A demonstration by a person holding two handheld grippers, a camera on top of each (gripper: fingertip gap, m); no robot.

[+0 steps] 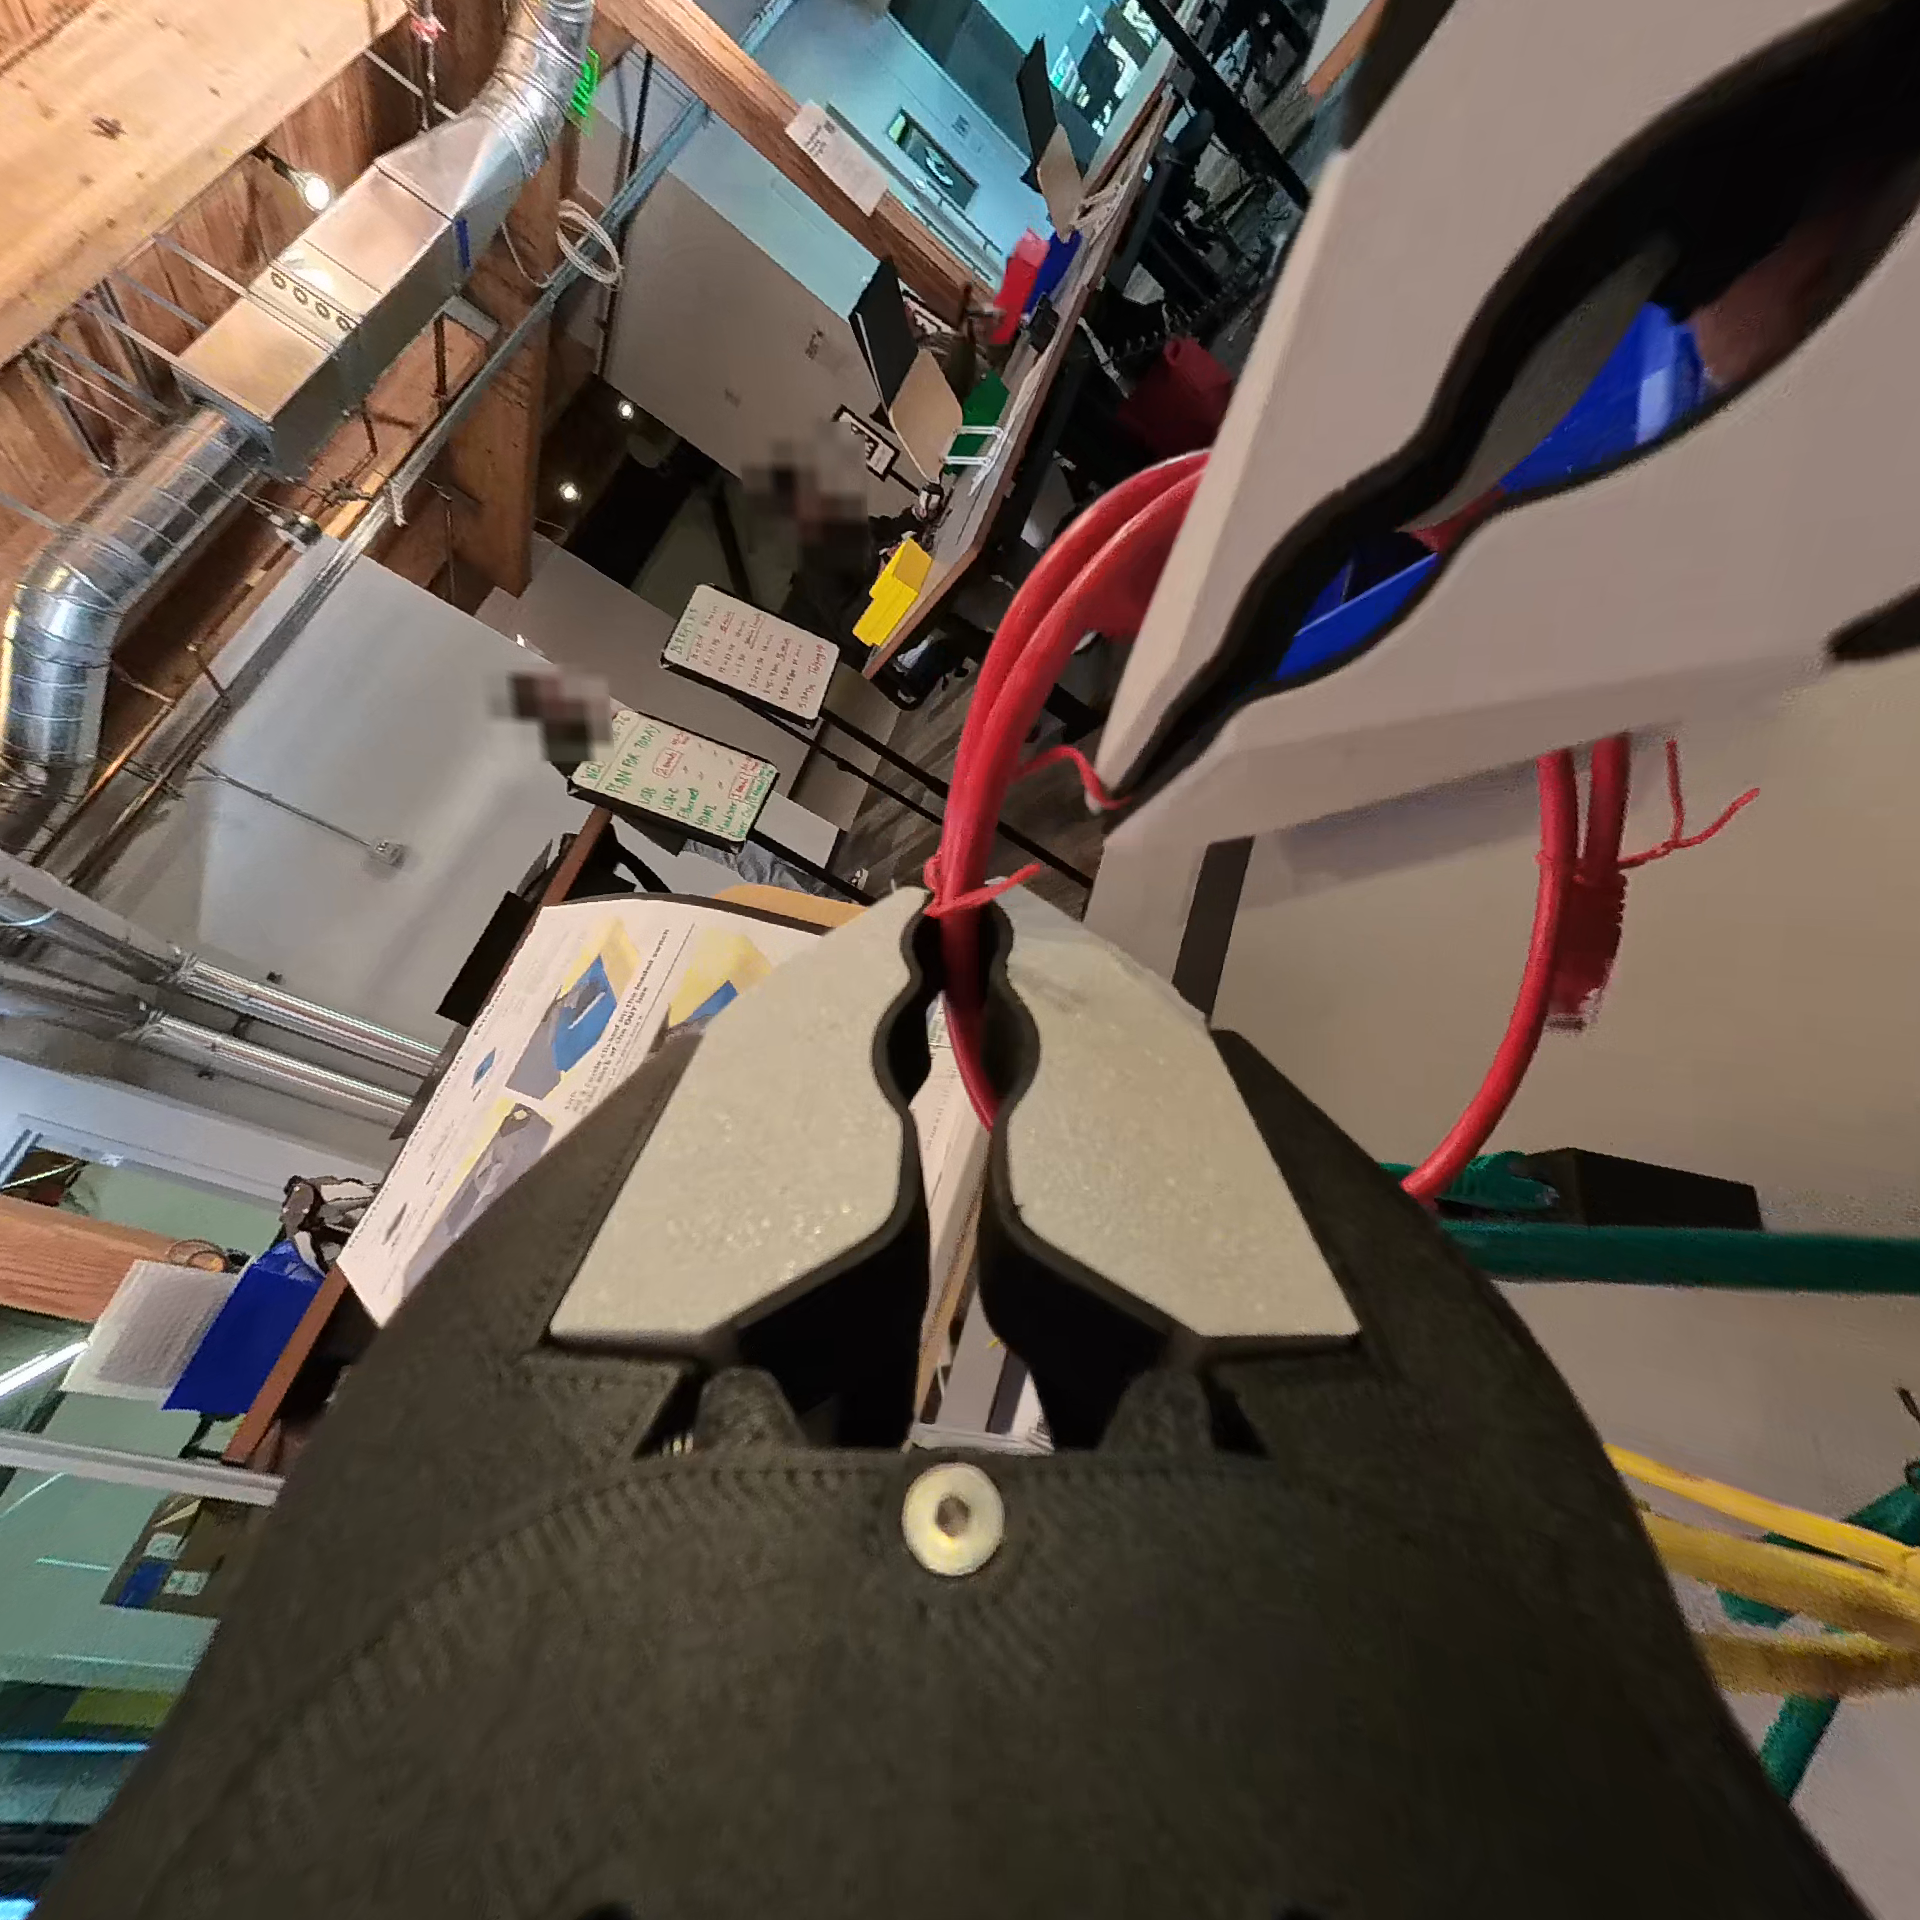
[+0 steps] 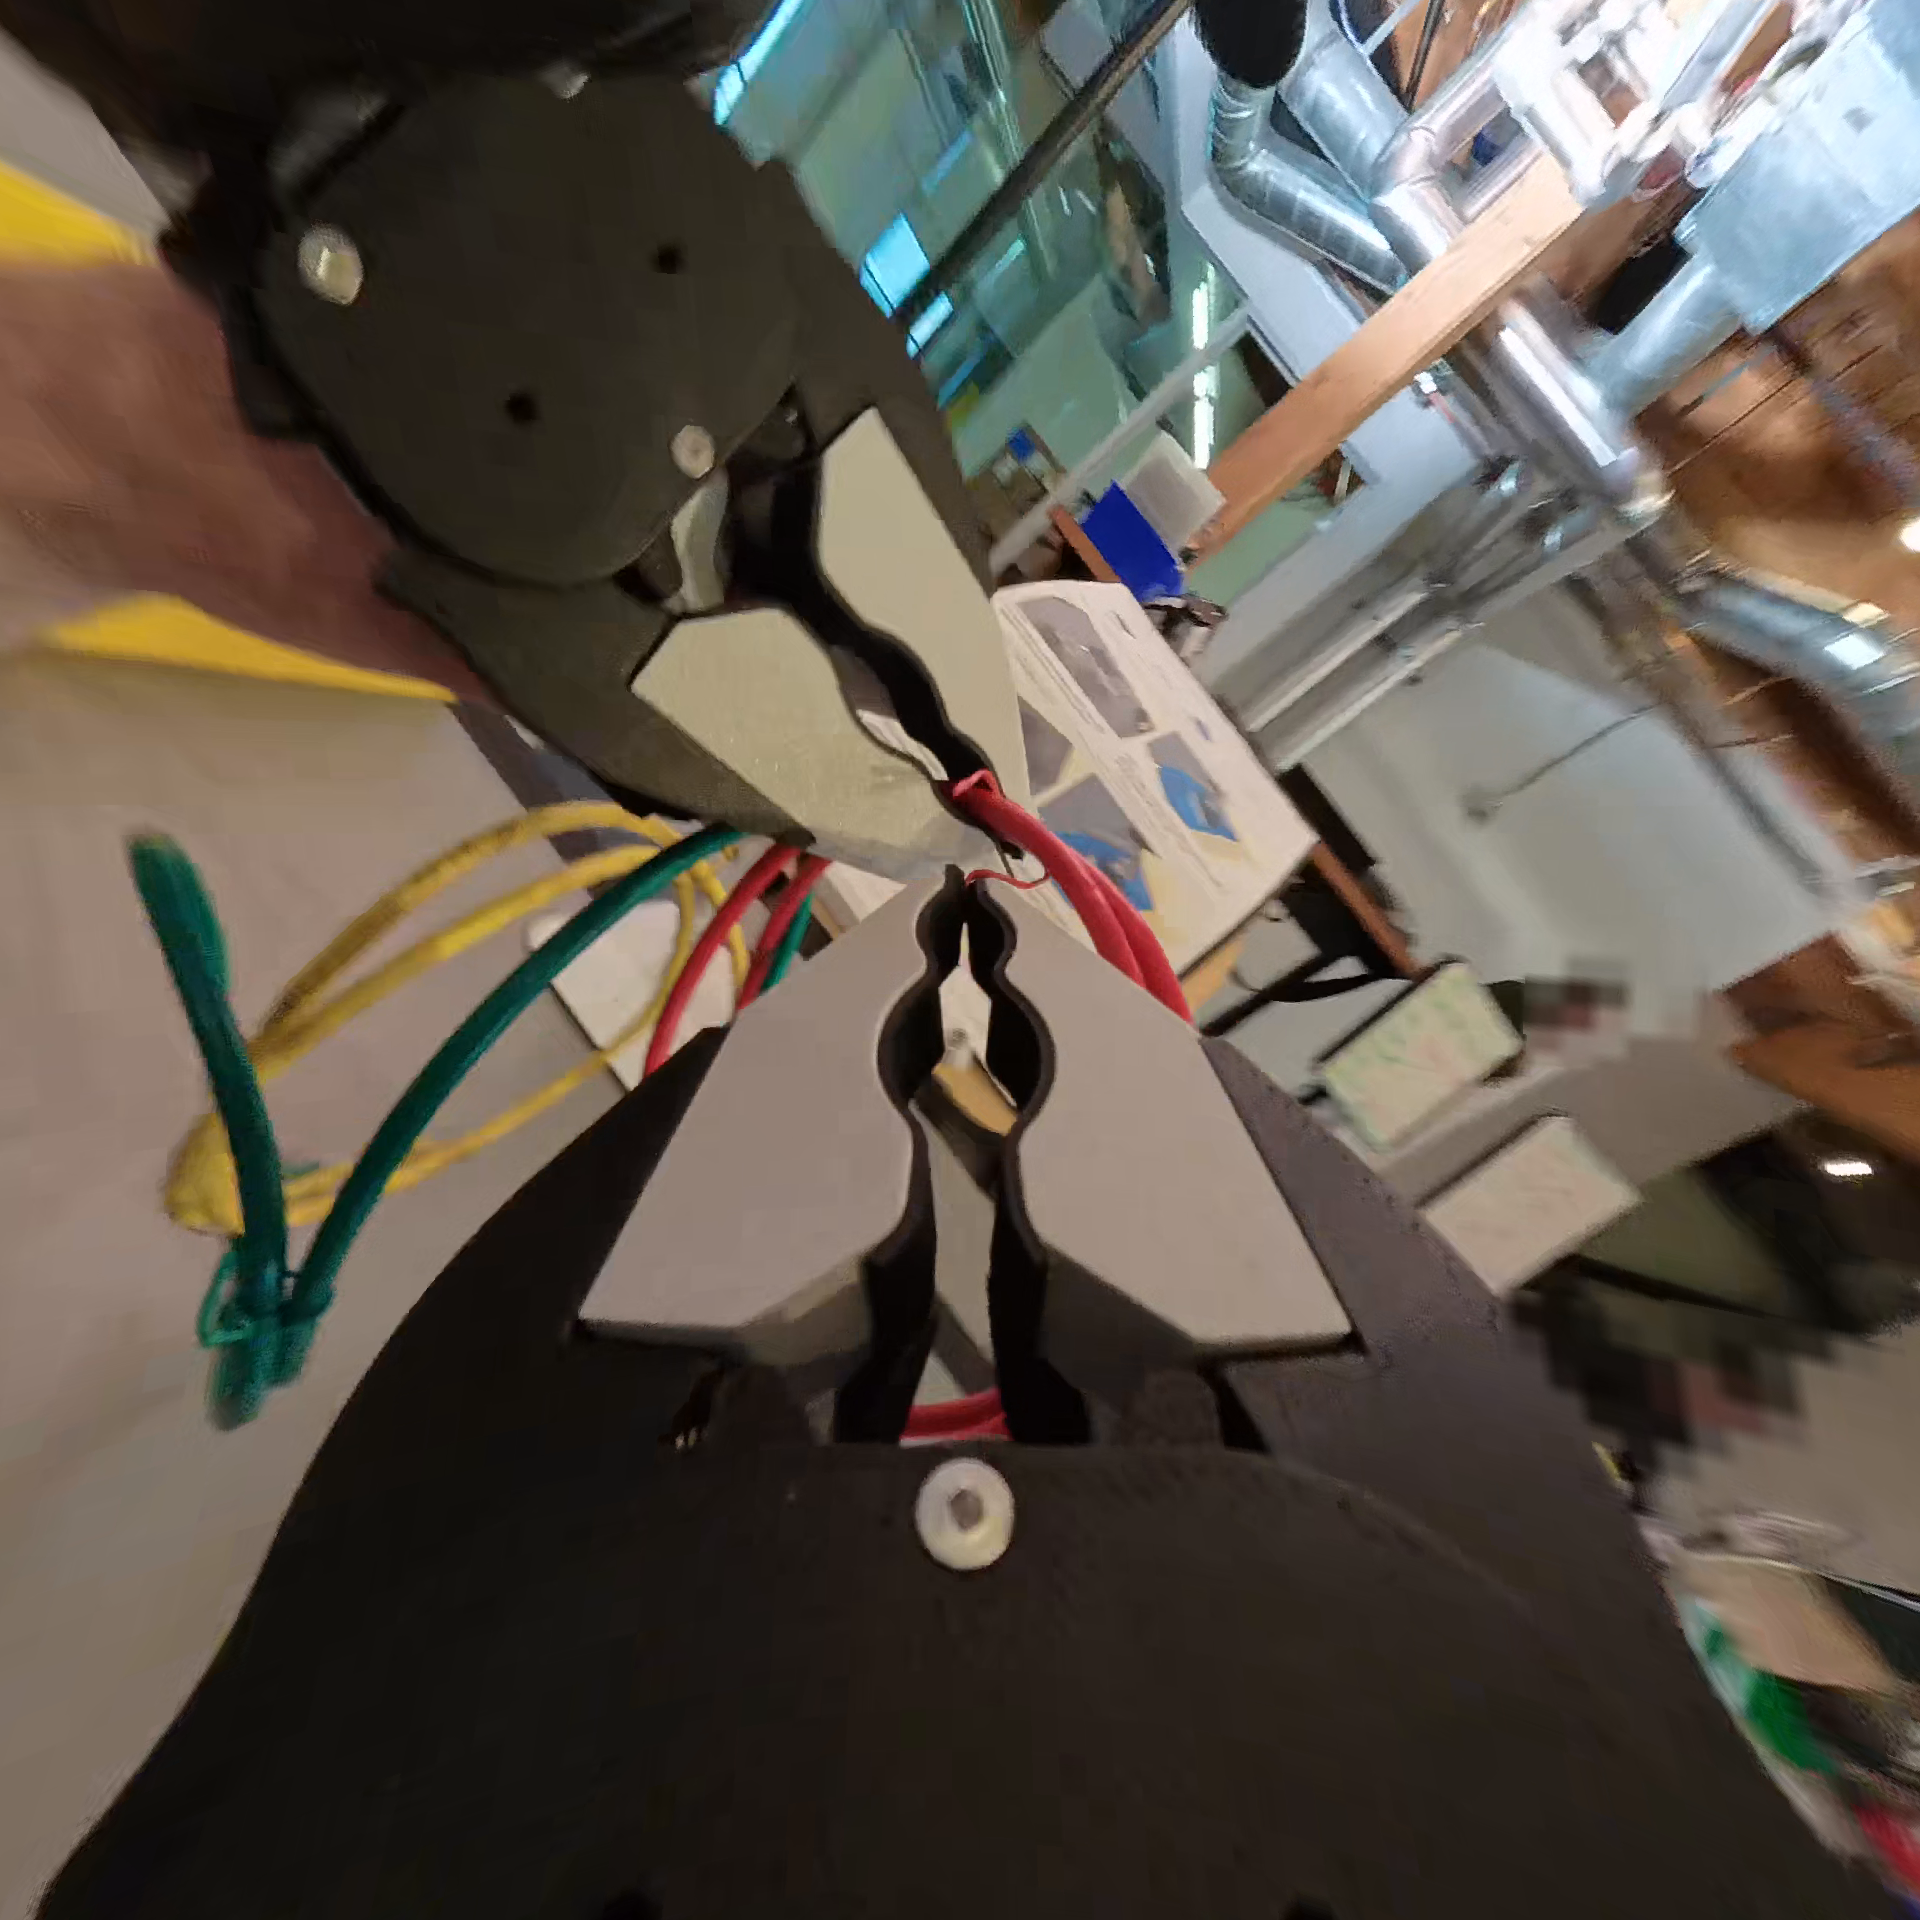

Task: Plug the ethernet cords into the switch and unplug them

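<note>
Left tongs [image 1: 956, 977] pinched your red cord [image 1: 971, 727] coil; right tongs [image 2: 961, 935] clenched on its twist tie [image 2: 997, 881]. Floppy, light: grip the stiff plug instead.

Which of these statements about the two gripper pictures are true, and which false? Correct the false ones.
1. The left gripper is shut on the red cord. True.
2. The red cord lies flat in a straight line. False: it is looped into a coil.
3. A green cord and a yellow cord lie on the table. True.
4. The right gripper is wide open. False: its jaws are almost closed, at the thin red tie on the coil.
</note>
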